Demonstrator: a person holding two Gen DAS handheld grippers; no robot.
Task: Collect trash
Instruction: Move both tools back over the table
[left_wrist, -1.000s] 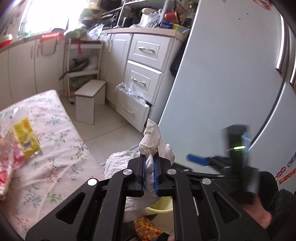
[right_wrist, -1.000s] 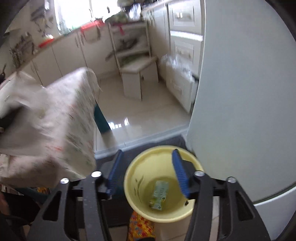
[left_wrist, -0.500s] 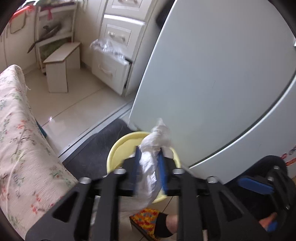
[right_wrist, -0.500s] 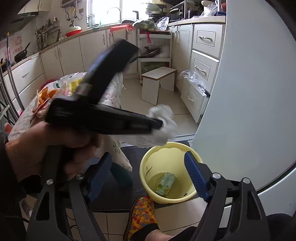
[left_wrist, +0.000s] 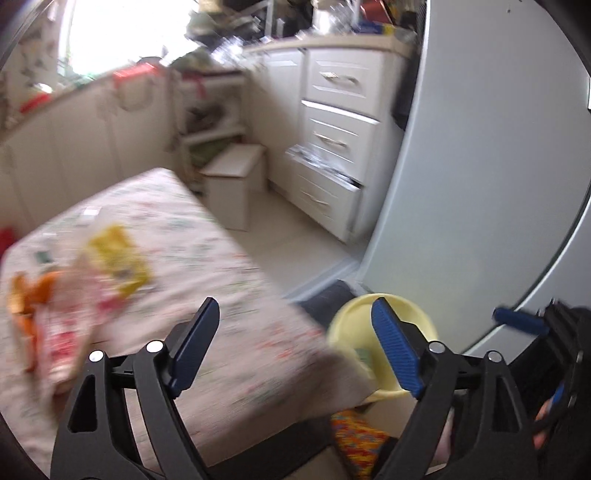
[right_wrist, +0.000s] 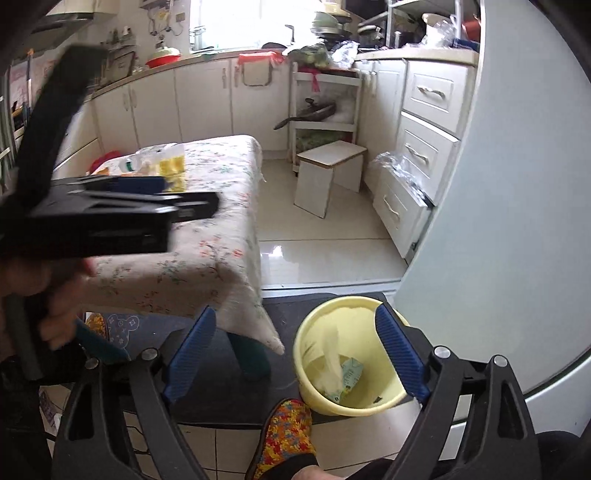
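A crumpled white tissue (right_wrist: 330, 363) lies inside the yellow bin (right_wrist: 373, 406), draped down its inner wall beside a small green printed wrapper (right_wrist: 347, 374); both count as collected. The bin stands on a dark floor mat (right_wrist: 229, 373) against the foot of the refrigerator (right_wrist: 517, 184), just beside the corner of the table, presumably so that trash can be dropped in with a short reach. More trash remains on the floral tablecloth (left_wrist: 207, 258): a yellow packet (left_wrist: 118, 260), orange peel (left_wrist: 31, 291) and a reddish clear bag (left_wrist: 70, 325), all blurred in the left wrist view. The left gripper (left_wrist: 295, 347) is empty, its jaws spread wide, and it points over the table toward that pile; judged from this, the next pickup is the step in hand. The right gripper (right_wrist: 295, 356) hangs above the bin, jaws likewise released and holding nothing. A patterned slipper (right_wrist: 284, 432) stands touching the bin's base, a knock risk.
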